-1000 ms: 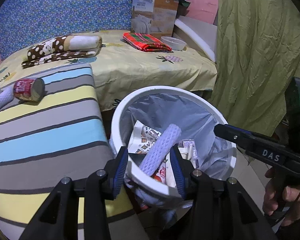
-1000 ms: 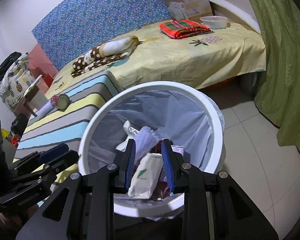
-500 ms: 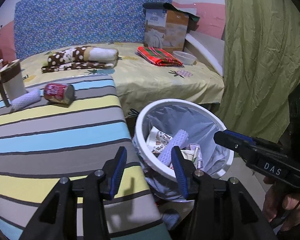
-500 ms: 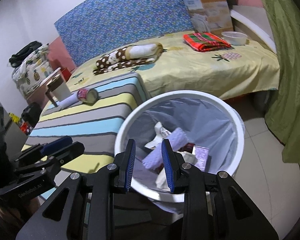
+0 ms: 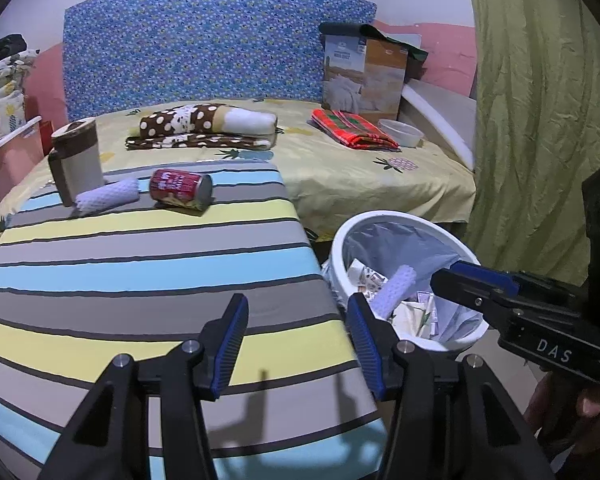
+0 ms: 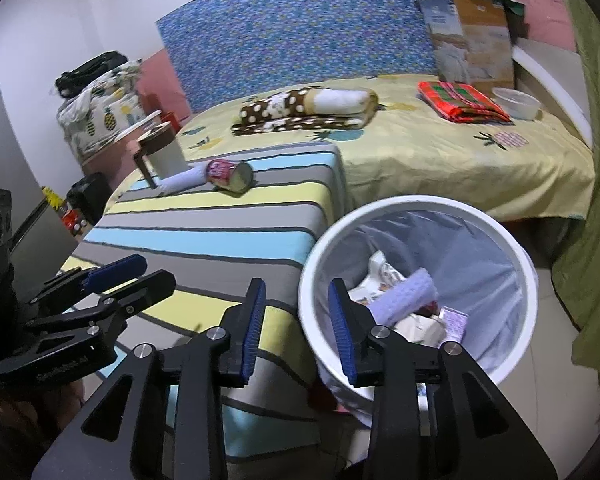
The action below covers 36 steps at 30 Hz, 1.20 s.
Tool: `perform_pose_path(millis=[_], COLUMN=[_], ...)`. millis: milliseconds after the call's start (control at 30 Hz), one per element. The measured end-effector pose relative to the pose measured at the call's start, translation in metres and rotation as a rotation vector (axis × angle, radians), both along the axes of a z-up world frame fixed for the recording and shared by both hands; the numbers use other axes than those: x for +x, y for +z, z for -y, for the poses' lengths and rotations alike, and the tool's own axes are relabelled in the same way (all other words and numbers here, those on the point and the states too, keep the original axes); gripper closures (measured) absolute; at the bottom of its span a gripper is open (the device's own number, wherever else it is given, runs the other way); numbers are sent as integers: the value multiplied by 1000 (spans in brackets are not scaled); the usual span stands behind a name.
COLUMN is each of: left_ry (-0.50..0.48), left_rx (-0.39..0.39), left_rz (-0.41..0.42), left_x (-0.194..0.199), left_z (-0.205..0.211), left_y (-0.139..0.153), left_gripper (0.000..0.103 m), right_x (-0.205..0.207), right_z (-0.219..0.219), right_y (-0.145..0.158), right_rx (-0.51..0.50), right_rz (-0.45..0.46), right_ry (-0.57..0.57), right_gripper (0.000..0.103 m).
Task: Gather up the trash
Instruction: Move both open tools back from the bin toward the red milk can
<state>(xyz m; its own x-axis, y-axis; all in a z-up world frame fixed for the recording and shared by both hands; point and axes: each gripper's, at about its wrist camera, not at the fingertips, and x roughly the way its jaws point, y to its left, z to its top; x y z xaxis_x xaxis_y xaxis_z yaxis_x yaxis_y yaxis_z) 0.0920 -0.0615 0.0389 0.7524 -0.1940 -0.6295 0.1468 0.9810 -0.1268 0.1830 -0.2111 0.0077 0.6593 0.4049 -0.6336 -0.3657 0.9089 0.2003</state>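
A white trash bin [image 5: 342,240] [image 6: 420,205] with a pale liner stands on the floor beside the striped table [image 5: 120,264] [image 6: 204,236]. It holds paper wrappers and a lilac textured roll [image 5: 394,290] [image 6: 406,294]. On the table's far end lie a red can [image 5: 180,189] [image 6: 230,174] on its side and a second lilac roll [image 5: 108,201] [image 6: 182,180]. My left gripper [image 5: 296,344] is open and empty over the table's near right edge. My right gripper [image 6: 296,328] is open and empty at the bin's left rim.
A tan and white mug [image 5: 78,160] [image 6: 162,152] stands next to the roll on the table. Behind is a bed with a spotted blanket [image 5: 204,126], red plaid cloth [image 5: 352,134], white bowl [image 5: 400,132] and cardboard box [image 5: 364,72]. A green curtain [image 5: 540,120] hangs at the right.
Both grippers have pulled back and up from the bin toward the table. The carton the right gripper held has dropped into the bin; its jaws have opened wider.
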Motion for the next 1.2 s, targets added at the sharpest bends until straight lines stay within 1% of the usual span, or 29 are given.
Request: perform_pose_path(millis=[133, 200, 367, 533, 833, 1067, 1133, 1200], left_ry=[14, 21, 35, 58, 108, 146, 154, 164], left_rx=[10, 7, 6, 21, 76, 89, 97, 103], left_rz=[-2, -5, -5, -4, -21, -10, -3, -6], left_x=[-3, -5, -7, -7, 7, 22, 27, 32], left_z=[-11, -18, -37, -53, -79, -108, -115, -122], left_y=[-3, -5, -7, -8, -13, -9, -7, -8], left_gripper=[49, 49, 49, 49, 49, 49, 49, 49], right_x=[0, 1, 6, 12, 26, 46, 52, 58], right_z=[-13, -21, -36, -48, -67, -80, -83, -88], right_y=[2, 2, 4, 5, 9, 10, 10, 11], right_rx=[-15, -17, -35, -56, -86, -101, -111, -115], right_rz=[9, 4, 12, 24, 52, 66, 70, 75], right_ry=[49, 76, 127, 176, 245, 275, 272, 278], right_gripper=[62, 57, 56, 56, 56, 56, 53, 46])
